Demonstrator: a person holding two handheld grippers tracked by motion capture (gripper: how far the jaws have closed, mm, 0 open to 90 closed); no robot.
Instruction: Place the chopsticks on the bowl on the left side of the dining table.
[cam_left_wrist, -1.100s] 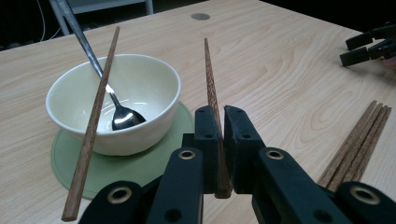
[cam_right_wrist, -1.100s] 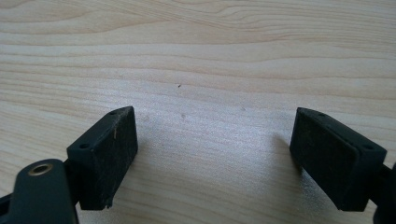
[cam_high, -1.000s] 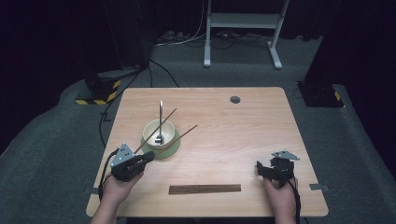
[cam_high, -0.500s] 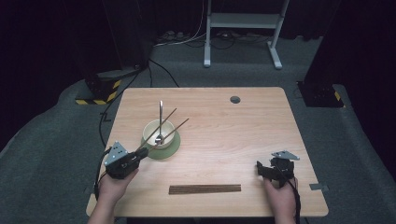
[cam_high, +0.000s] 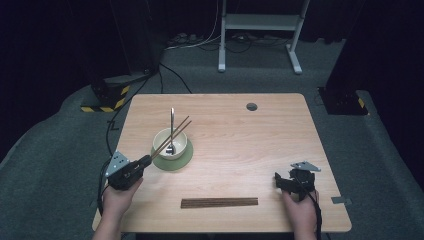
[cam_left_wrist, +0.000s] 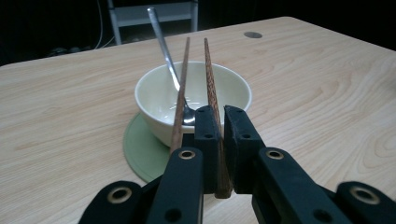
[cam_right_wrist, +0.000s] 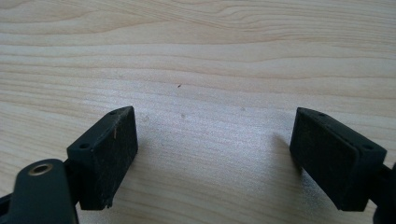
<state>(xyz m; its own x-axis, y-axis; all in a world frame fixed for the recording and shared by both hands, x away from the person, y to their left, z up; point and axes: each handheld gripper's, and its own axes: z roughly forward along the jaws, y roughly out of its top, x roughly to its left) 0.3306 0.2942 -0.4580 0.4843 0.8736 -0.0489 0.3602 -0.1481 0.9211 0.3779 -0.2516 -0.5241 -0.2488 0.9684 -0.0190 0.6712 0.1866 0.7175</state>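
Note:
A pale bowl (cam_high: 170, 142) stands on a green coaster (cam_high: 175, 161) at the table's left middle, with a metal spoon (cam_high: 172, 120) leaning upright in it. My left gripper (cam_high: 146, 160) sits just left of the bowl, shut on a pair of brown chopsticks (cam_high: 172, 136) that slant up over the bowl. In the left gripper view one chopstick (cam_left_wrist: 210, 70) is pinched between the pads (cam_left_wrist: 220, 116); the other runs along the left jaw's outer side. My right gripper (cam_high: 290, 181) rests at the front right, its jaws (cam_right_wrist: 212, 140) wide open over bare wood.
A dark wooden strip (cam_high: 219, 202) lies along the table's front edge between my hands. A small round cap (cam_high: 251, 106) sits in the tabletop (cam_high: 260, 145) at the far right. A white stand (cam_high: 260, 22) and cables lie on the floor beyond.
My left gripper has drawn back to the left with the chopsticks, and their tips have swung from right of the bowl to above it. The right gripper has stayed still.

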